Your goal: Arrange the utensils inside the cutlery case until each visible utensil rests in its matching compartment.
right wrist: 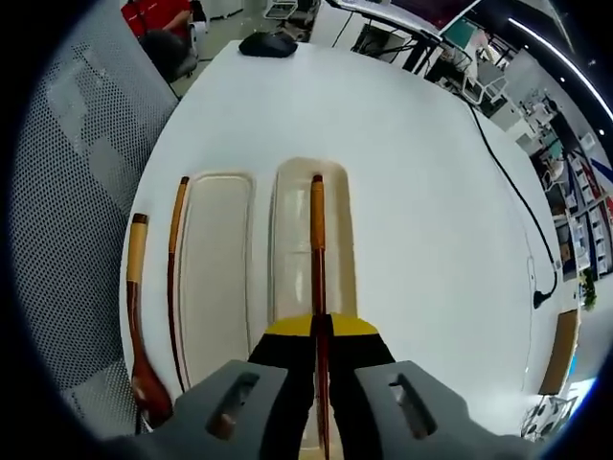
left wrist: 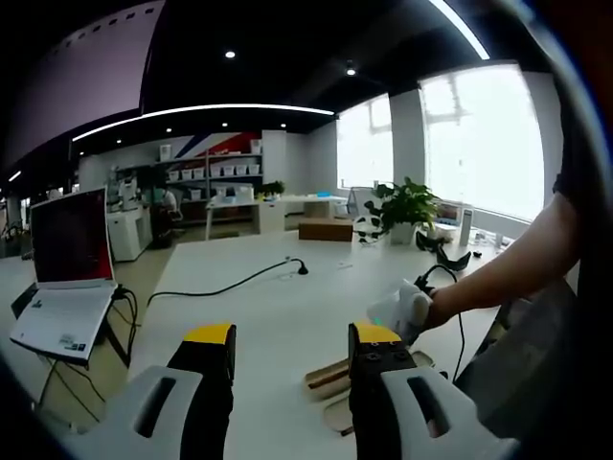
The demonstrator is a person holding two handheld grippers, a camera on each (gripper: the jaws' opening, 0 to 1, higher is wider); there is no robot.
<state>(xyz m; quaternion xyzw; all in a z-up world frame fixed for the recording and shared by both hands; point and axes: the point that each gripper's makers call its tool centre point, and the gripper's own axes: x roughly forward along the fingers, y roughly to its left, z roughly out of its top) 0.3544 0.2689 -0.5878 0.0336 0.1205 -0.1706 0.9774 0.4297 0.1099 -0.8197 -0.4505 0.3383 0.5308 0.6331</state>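
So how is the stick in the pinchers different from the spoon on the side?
The gripped utensil lies over the right tray half, clamped in the right gripper; the spoon lies free on the table, outside the case. The gripped utensil is thin and straight; the spoon curves into a rounded bowl. Both are dark reddish wood with lighter tan ends.

Left gripper (left wrist: pixel 290 350): jaws parted, held level, empty; right gripper (right wrist: pixel 320 331): jaws closed, pointing downward; person's forearm (left wrist: pixel 498 268) extended from the right
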